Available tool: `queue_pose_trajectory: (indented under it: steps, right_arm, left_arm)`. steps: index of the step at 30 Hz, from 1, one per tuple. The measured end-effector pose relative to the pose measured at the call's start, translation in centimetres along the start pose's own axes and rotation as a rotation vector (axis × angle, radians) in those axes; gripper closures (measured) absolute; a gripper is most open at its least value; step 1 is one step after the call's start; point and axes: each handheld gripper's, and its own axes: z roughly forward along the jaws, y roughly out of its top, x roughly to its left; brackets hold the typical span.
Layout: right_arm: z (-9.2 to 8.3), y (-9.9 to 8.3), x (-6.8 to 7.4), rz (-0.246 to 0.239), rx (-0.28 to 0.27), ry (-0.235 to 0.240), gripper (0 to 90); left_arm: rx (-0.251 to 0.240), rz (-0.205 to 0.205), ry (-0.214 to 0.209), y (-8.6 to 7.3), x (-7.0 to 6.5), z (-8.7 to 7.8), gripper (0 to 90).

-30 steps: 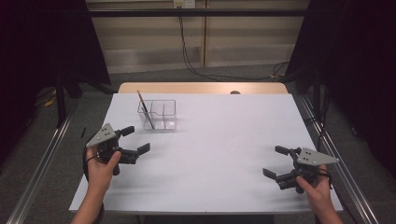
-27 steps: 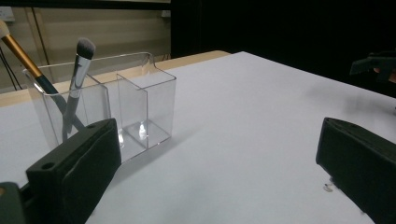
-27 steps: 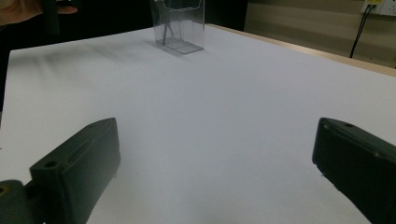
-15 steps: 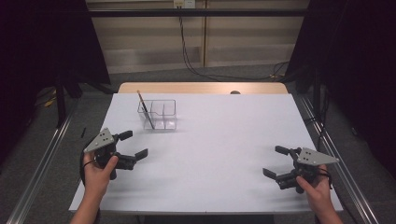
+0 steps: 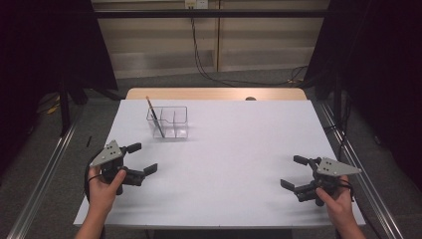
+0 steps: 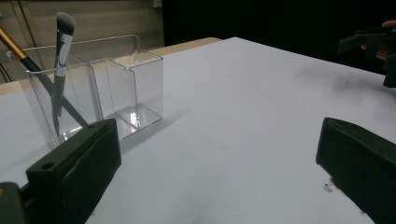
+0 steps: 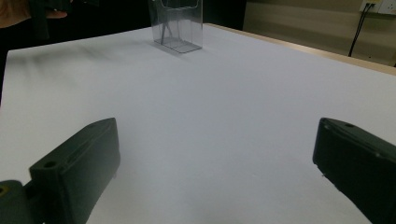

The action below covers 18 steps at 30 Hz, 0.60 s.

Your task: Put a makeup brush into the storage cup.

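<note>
— Item one, the largest: what did the room look like?

— Dark curtains on both sides, a pale panelled wall at the back with cables (image 5: pixel 199 55) hanging from a socket, grey floor, metal rails along the table's flanks.

— Item two, the surface?

— A white table (image 5: pixel 234 164), matte and bare across the middle, with a wooden edge strip (image 5: pixel 214 93) at the far end. It looked smooth; I judged a light thing would slide on it readily.

— Item three, the tongs?

— Left gripper (image 5: pixel 140 158) near the front left corner, jaws wide apart, nothing between them. Right gripper (image 5: pixel 293 172) near the front right corner, likewise spread wide and empty. Well apart from each other, each low over the table; whether they touched it I could not tell.

— Item four, the container?

— A clear plastic organiser (image 5: pixel 169 122) with compartments, standing upright on the far left part of the table, nearer the left gripper. Rigid, thin-walled, probably light and slick; I would take it by an outer wall or a divider, gently, since it might tip or scoot.

— Item five, the smallest?

— A makeup brush (image 6: pixel 60 60) leaning in the end compartment beside a second thin dark handle with a gold-coloured end (image 6: pixel 25 63). Slender, stiff, light, bristles soft. Best taken by the handle above the rim.
</note>
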Motion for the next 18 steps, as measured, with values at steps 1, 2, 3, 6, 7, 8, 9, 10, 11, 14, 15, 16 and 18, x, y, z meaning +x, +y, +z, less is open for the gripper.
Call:
queue_pose_trajectory:
  steps: [1,2,3,6,7,8,9,10,11,14,15,16,18]
  right_arm:
    - [0.0,0.0,0.0,0.003,-0.002,-0.001,0.6]
    - [0.0,0.0,0.0,0.000,-0.001,0.000,0.6]
    - [0.0,0.0,0.0,0.000,-0.001,-0.001,0.6]
    - [0.0,0.0,0.0,0.000,-0.001,-0.001,0.6]
    - [0.0,0.0,-0.1,0.001,-0.001,-0.001,0.6]
    - [0.0,0.0,0.0,0.004,-0.003,-0.003,0.6]
    - [0.0,0.0,0.0,0.007,-0.005,-0.004,0.6]
    - [0.0,0.0,-0.1,0.003,-0.003,-0.003,0.6]
    - [0.0,0.0,-0.1,0.004,-0.003,-0.004,0.6]
    - [0.0,0.0,-0.1,0.004,-0.005,-0.005,0.6]
    - [0.0,0.0,-0.1,0.003,-0.005,-0.004,0.6]
    - [0.0,0.0,-0.2,0.002,-0.006,-0.005,0.6]
    - [0.0,0.0,-0.2,0.002,-0.006,-0.004,0.6]
  left_arm:
    - [0.000,-0.004,-0.002,-0.1,0.0,0.0,0.0]
    - [0.001,-0.001,0.001,-0.1,0.0,-0.1,0.0]
    - [0.003,0.003,0.002,-0.2,0.0,-0.2,0.0]
    - [0.003,0.003,0.000,-0.4,0.0,-0.3,0.0]
    - [0.002,0.003,0.000,-0.4,0.0,-0.3,0.0]
    - [0.004,0.004,-0.001,-0.5,-0.1,-0.4,0.0]
    - [0.009,0.006,-0.001,-0.6,-0.1,-0.4,0.0]
    - [0.015,0.011,-0.001,-0.6,-0.1,-0.4,0.0]
    - [0.012,0.006,0.000,-0.7,-0.2,-0.4,0.0]
    - [0.017,0.015,-0.003,-0.9,-0.1,-0.6,0.0]
    - [0.014,0.008,-0.003,-0.9,-0.2,-0.6,0.0]
    - [0.013,0.004,-0.009,-1.0,-0.2,-0.7,0.0]
    - [0.016,0.003,-0.003,-1.1,-0.2,-0.7,0.0]
